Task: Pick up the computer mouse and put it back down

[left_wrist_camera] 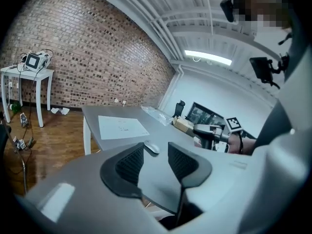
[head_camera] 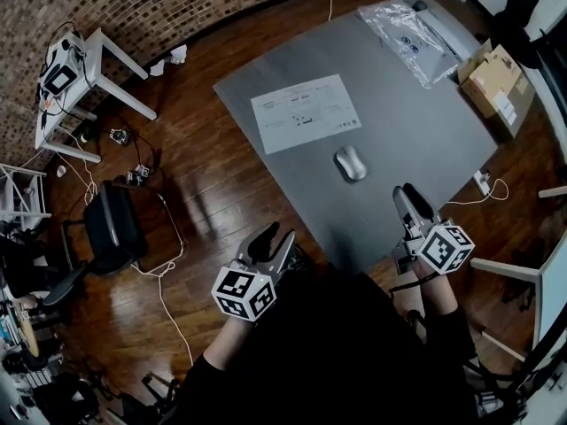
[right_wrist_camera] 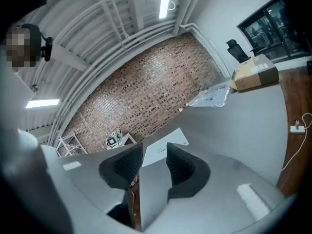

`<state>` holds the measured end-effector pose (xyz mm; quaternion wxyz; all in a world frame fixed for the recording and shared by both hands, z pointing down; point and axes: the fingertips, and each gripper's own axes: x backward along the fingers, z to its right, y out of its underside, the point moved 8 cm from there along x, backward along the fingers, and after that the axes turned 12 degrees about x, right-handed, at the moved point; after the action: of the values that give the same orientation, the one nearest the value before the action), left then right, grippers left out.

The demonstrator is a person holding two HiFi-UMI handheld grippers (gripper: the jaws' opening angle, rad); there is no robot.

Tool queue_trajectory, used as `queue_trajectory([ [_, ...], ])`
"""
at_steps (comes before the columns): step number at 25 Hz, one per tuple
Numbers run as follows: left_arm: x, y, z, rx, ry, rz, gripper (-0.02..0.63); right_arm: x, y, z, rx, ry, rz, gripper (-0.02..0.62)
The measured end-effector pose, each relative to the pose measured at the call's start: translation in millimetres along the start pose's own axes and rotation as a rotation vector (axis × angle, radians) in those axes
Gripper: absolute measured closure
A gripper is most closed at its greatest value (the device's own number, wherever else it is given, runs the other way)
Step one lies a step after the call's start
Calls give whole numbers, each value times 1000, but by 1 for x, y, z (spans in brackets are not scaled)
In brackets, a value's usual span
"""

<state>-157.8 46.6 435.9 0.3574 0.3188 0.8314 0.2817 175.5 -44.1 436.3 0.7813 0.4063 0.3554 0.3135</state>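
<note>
The grey surface (head_camera: pixel 399 122) is mostly bare, and the computer mouse (head_camera: pixel 350 163) lies free on it, upright, in the middle of its near half and touching nothing else. Neither claw is on it. The right claw (head_camera: pixel 406 193) hangs over the near edge, just near-right of the mouse, and the left claw (head_camera: pixel 275 235) is off the near-left corner. Each has its jaws a narrow gap apart with nothing between them. This looks like the mouse at rest between moves. To grasp it, the right claw would need to spread wider than the mouse's body, then reach forward and down over it. Nothing blocks that path. The cardboard box (head_camera: pixel 494 82) and plastic bag (head_camera: pixel 403 25) sit far right, and the paper sheet (head_camera: pixel 306 113) lies far-left of the mouse, all well apart from it.
</note>
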Motion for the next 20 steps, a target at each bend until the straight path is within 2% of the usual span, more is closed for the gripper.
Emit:
queue_trajectory([
  [10,-17,3,41,-46,16,5,466,69,-24,-25,177,-44,56,449],
  [14,-22,13,57,-43,7,13,466,84,-26,-27,257,-63,52,461],
  [20,-28,24,79,-66,6,16,466,99,-25,-25,318,-68,63,462],
])
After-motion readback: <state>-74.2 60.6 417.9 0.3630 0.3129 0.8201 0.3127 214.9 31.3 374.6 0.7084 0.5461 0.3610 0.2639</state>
